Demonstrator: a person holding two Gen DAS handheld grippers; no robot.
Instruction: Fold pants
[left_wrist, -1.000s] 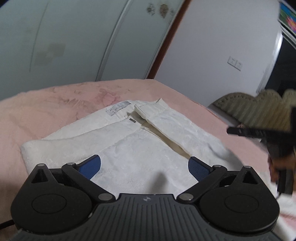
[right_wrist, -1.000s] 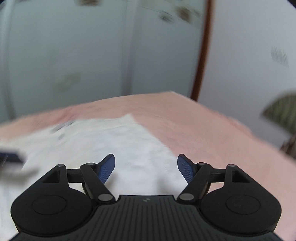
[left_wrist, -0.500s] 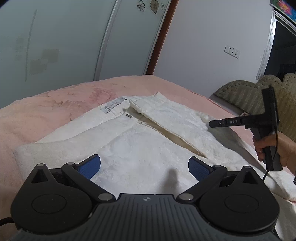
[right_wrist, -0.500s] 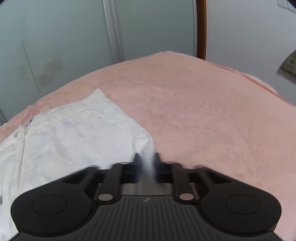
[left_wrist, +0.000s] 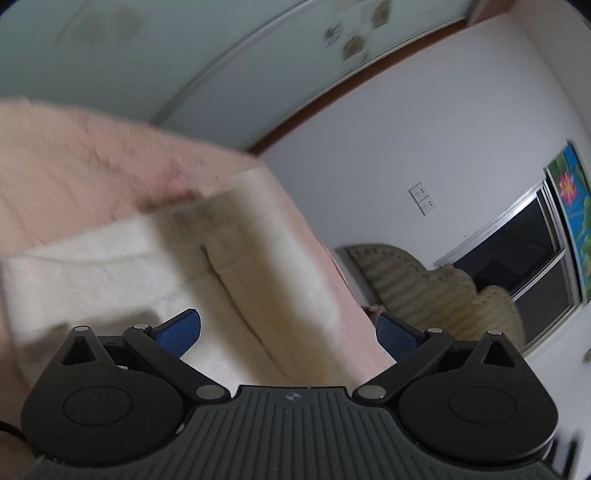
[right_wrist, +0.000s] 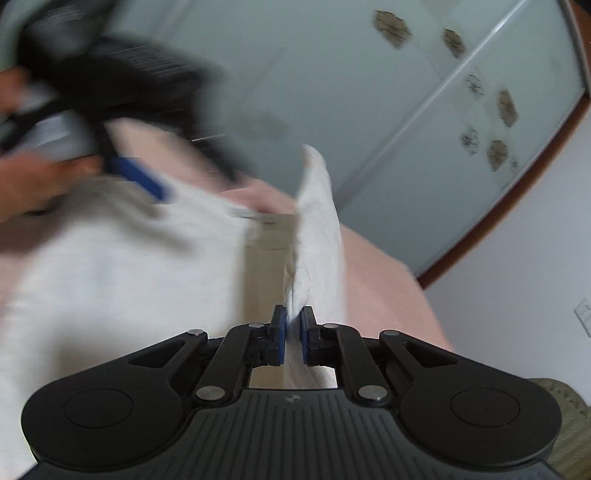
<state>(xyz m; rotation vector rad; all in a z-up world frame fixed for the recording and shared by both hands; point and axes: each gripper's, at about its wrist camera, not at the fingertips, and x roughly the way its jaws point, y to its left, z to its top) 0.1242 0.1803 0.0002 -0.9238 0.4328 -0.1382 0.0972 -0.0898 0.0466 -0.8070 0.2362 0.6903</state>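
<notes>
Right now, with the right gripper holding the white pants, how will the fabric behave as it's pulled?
Probably floppy: the pants fold and drape from the right gripper. Likely light, since a pinched edge lifts them. They may drag and wrinkle on the fuzzy pink blanket.

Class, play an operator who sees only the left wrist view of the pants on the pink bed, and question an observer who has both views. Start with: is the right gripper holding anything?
Observer: Yes. The right gripper is shut on a fold of the white pants.
Operator: Is that fold flat on the bed?
Observer: No, it stands up above the pink bed cover.
Operator: Where is my left gripper from there?
Observer: The left gripper shows blurred at upper left, over the pants, held by a hand.
</notes>
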